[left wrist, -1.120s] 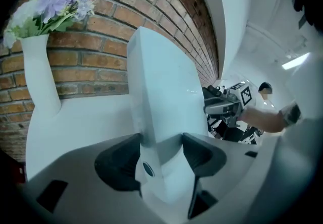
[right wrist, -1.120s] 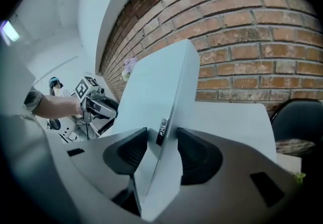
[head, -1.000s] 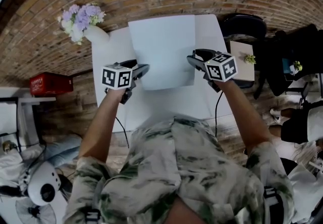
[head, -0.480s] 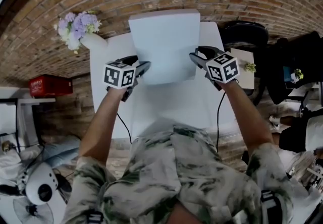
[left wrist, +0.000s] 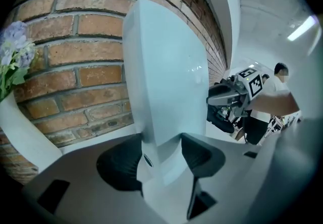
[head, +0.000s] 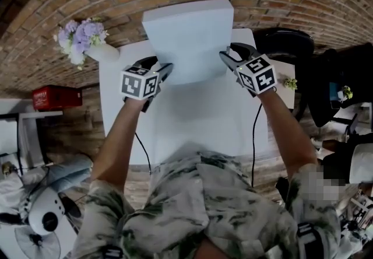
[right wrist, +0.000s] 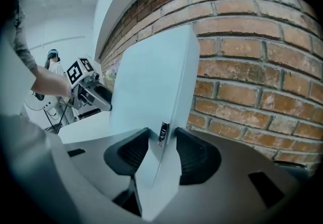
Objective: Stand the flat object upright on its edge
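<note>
The flat object is a pale white panel point(head: 189, 39), seen also in the left gripper view point(left wrist: 166, 66) and the right gripper view point(right wrist: 151, 87). It stands tilted up over the far part of the white table point(head: 192, 118), close to the brick wall. My left gripper point(head: 165, 71) point(left wrist: 161, 157) grips its left edge, the pads against both faces. My right gripper point(head: 227, 56) point(right wrist: 161, 152) grips the right edge beside a small port. Both pairs of jaws have just been closing a little with the panel's edge between them.
A white vase of lilac flowers point(head: 81, 36) point(left wrist: 12, 61) stands at the table's far left corner by the wall. A black chair point(head: 280, 39) and a small side table are to the right. A red box point(head: 55, 97) sits low at the left.
The panel has gone from lying nearly flat to tilted up, its far edge rising toward the wall. Both grippers moved away from the body with it.
</note>
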The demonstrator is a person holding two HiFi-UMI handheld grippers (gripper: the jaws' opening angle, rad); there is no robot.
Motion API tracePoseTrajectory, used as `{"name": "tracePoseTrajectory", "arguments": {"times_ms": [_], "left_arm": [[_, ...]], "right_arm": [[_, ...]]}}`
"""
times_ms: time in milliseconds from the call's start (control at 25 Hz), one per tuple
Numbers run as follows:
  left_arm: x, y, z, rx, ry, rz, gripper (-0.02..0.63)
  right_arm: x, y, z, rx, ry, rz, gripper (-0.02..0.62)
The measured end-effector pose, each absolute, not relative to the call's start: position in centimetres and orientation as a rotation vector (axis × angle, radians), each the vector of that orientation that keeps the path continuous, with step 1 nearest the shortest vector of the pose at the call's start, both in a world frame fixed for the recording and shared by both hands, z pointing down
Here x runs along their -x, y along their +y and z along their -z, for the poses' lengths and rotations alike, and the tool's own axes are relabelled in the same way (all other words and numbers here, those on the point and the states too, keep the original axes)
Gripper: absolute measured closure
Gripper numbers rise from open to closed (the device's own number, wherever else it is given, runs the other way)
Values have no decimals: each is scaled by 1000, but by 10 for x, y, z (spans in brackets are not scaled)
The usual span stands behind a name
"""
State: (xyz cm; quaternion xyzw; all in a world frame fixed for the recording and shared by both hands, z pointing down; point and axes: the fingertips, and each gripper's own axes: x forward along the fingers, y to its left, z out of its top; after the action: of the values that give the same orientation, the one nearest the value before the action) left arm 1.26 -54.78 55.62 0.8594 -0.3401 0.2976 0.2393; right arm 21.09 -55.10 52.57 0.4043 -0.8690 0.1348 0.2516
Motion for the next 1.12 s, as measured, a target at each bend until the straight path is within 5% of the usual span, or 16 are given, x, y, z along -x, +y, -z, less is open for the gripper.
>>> {"name": "tracePoseTrajectory", "arguments": {"times_ms": [1120], "left_arm": [[-41,-666,-591,-2378,-1225,-926,348]], "right_arm": [[-238,-666,-566,-1158,-2387,-146,416]]}}
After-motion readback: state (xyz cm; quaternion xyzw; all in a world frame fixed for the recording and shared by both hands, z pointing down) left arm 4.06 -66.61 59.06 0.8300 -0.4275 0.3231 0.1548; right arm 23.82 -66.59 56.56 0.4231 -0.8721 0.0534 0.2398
